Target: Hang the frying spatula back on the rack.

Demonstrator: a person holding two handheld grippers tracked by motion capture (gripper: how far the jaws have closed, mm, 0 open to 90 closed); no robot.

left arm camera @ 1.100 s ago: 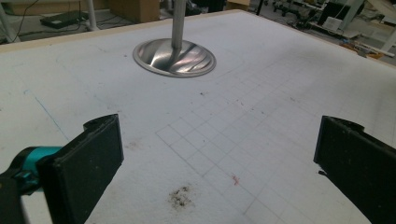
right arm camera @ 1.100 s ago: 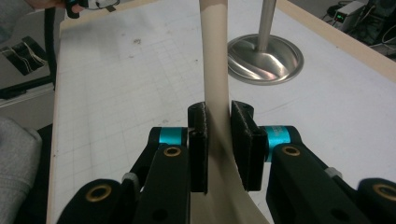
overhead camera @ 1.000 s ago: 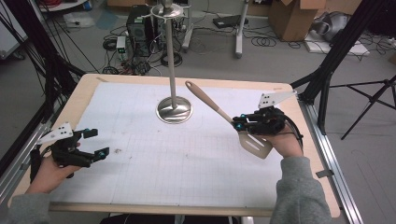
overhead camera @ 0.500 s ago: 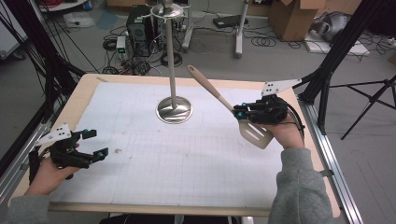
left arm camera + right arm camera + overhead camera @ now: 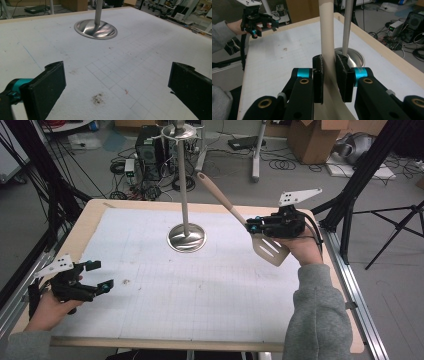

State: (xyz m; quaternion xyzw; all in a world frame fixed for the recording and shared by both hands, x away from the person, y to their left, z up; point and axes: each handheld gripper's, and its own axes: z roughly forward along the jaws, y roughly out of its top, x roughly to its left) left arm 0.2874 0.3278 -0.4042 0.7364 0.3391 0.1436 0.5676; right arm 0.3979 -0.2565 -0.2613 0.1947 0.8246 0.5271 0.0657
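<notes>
A beige slotted spatula (image 5: pixel 267 247) hangs above the right side of the table, its handle (image 5: pixel 326 32) slanting up and left toward the pole of a metal stand (image 5: pixel 185 195). My right gripper (image 5: pixel 253 226) is shut on the spatula's neck; in the right gripper view both pads (image 5: pixel 318 75) press the handle. The stand's round steel base (image 5: pixel 187 238) rests on the white gridded mat (image 5: pixel 210 285), and its base (image 5: pixel 95 29) appears ahead in the left gripper view. My left gripper (image 5: pixel 99 275) sits low at the near left of the table, open, with nothing between its fingers (image 5: pixel 45 88).
The stand carries hooks at its top (image 5: pixel 178 130). The mat covers a wooden table (image 5: pixel 85 220) with metal rails along both sides. Cables, a computer case (image 5: pixel 150 150) and cardboard boxes lie on the floor beyond. A tripod stands at the right.
My right gripper has lifted the spatula off the mat and carried it up and away from me. The left hand has stayed put.
</notes>
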